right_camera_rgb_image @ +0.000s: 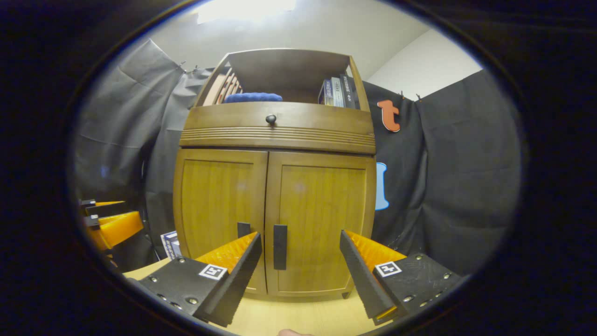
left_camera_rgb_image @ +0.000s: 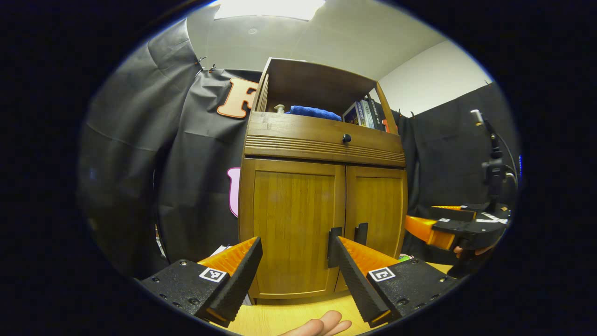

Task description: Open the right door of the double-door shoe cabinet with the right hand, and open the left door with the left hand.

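Note:
A small wooden shoe cabinet (left_camera_rgb_image: 322, 140) (right_camera_rgb_image: 277, 126) stands on a light wooden tabletop, both doors closed. Its left door (left_camera_rgb_image: 291, 224) (right_camera_rgb_image: 219, 205) and right door (left_camera_rgb_image: 378, 210) (right_camera_rgb_image: 322, 219) each carry a dark vertical handle near the middle seam: left handle (left_camera_rgb_image: 334, 246) (right_camera_rgb_image: 243, 229), right handle (left_camera_rgb_image: 361, 233) (right_camera_rgb_image: 280, 247). My left gripper (left_camera_rgb_image: 295, 240) is open in front of the left door, short of it. My right gripper (right_camera_rgb_image: 299, 234) is open before the right door, its handle between the fingers' line of sight. The right gripper (left_camera_rgb_image: 447, 228) also shows at the right edge of the left gripper view.
A drawer with a round knob (left_camera_rgb_image: 346, 138) sits above the doors. The open top shelf holds a blue cloth (left_camera_rgb_image: 313, 112) and books (left_camera_rgb_image: 364, 113). A camera stand (left_camera_rgb_image: 492, 163) rises at the right. A hand (left_camera_rgb_image: 322, 325) shows at the bottom edge.

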Motion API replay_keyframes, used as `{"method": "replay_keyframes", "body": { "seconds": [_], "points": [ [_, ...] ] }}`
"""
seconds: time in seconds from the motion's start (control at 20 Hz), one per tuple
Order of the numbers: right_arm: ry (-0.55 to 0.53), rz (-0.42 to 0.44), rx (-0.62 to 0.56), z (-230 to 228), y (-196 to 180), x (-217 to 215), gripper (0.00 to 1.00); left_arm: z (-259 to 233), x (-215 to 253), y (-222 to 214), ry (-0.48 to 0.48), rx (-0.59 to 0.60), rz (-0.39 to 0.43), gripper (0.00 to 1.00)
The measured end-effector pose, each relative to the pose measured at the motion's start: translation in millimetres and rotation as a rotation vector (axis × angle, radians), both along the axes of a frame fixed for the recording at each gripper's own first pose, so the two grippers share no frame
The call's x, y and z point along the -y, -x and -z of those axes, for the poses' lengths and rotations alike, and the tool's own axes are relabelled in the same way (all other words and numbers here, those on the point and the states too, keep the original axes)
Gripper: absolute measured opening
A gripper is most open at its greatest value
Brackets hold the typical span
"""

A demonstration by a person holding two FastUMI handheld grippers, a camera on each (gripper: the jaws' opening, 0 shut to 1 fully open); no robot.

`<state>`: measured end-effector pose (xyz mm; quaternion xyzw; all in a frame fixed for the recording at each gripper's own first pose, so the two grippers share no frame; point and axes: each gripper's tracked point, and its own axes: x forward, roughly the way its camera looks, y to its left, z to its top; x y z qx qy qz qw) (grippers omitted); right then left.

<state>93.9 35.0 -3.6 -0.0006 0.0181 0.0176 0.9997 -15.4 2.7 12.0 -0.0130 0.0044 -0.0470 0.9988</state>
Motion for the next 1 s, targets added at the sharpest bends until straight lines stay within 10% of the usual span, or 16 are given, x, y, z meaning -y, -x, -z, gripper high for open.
{"method": "replay_keyframes", "body": {
  "seconds": [0.75,0.85,1.0],
  "points": [
    [0.009,-0.094,-0.121,83.6,-123.5,-58.7,0.95,-1.5,-21.2,-8.0,0.019,-0.019,-0.015,0.92],
    [0.007,-0.088,-0.161,100.3,-135.7,-58.1,0.81,2.0,-22.7,-10.0,0.03,-0.032,-0.024,0.93],
    [-0.041,-0.146,-0.19,111.5,-138.2,-62.1,0.3,-0.5,-25.7,-11.9,0.04,-0.028,-0.037,0.95]
  ]
}}
